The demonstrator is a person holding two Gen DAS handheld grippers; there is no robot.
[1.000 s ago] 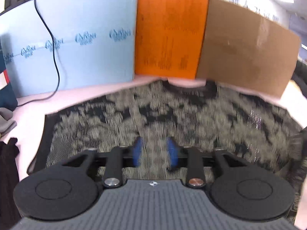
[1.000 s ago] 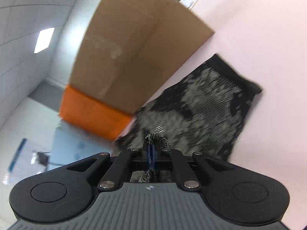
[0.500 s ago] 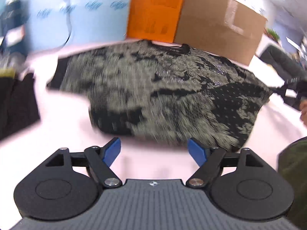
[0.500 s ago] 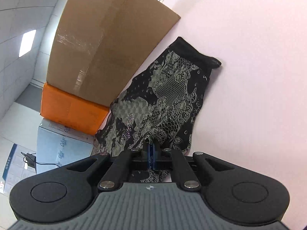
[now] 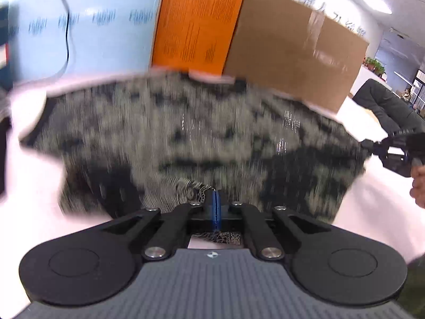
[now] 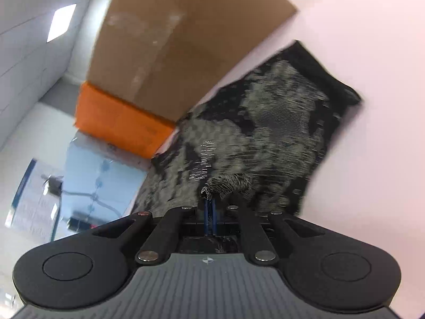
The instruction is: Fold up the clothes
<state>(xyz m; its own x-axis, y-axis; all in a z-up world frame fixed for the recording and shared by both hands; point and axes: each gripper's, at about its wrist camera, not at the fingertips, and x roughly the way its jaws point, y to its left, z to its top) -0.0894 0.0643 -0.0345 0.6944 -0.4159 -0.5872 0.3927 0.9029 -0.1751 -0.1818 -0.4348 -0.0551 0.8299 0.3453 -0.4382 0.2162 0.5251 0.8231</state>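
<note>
Both grippers are clamped on the garment.

Left gripper [image 5: 215,207]: blue fingers [image 5: 215,212] pressed together, with a bunched fold of the black-and-beige patterned top [image 5: 186,138] pinched between them at its near hem. A bit of the fabric also shows below the fingers, inside the gripper frame.

Right gripper [image 6: 209,210]: fingers [image 6: 209,218] closed, with a small tuft of the same top [image 6: 265,138] sticking up between the tips. In the left wrist view the right gripper [image 5: 393,148] sits at the garment's right edge, a hand [image 5: 418,183] behind it.

The top lies spread on the pale pink surface [image 6: 372,40], mostly flat, lifted slightly where each gripper holds it. Its far edge with the neckline sits just in front of the boards at the back. One sleeve end reaches out over bare surface in the right wrist view.

Backdrop, left to right in the left wrist view: light blue board [image 5: 93,26] with a black cable [image 5: 67,34] hanging across it, orange board [image 5: 196,21], brown cardboard [image 5: 297,47].

Both frames are motion-blurred, so the pattern detail is hard to read; it looks like lace or a woven print.
</note>
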